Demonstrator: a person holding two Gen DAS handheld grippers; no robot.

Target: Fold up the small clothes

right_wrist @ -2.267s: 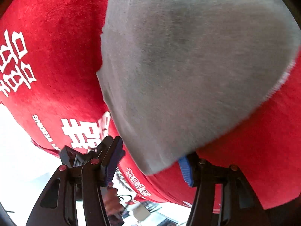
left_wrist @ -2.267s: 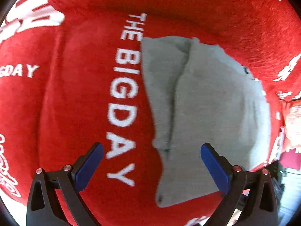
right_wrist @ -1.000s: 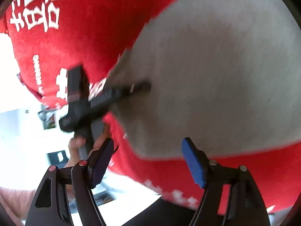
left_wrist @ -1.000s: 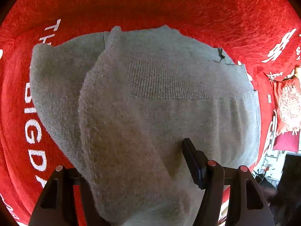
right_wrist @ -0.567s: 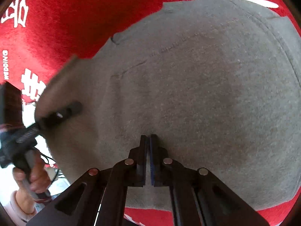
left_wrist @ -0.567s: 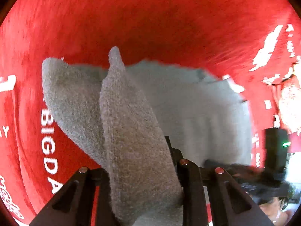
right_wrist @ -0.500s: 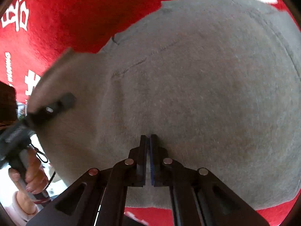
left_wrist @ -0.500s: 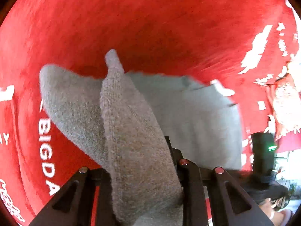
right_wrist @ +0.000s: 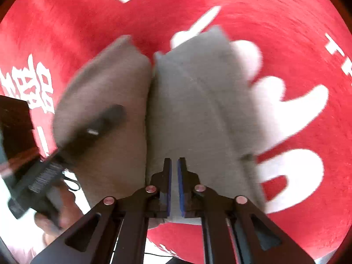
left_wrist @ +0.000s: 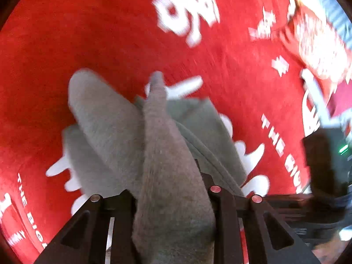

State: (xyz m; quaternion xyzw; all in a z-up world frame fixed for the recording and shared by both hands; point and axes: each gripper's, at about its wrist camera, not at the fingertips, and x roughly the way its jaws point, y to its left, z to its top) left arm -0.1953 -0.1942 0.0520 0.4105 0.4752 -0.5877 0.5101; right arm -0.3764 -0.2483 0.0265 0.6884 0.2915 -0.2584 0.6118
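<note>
Both tongs pinch the gray knit garment (right_wrist: 198, 101): left tongs (left_wrist: 169, 198) and right tongs (right_wrist: 173, 187) hold it above the red blanket (left_wrist: 88, 33). It looks mid-fold, though blurry. Next, lay it down flat.

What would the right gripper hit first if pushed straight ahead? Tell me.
The grey garment it already pinches fills its line; past that, likely the red cloth, though depth is unclear.

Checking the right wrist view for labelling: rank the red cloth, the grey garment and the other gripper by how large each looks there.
1. red cloth, fills most of the frame.
2. grey garment, pinched by the right gripper.
3. left gripper, blurred and partly cut off at the frame edge, so its rank is unsure.
</note>
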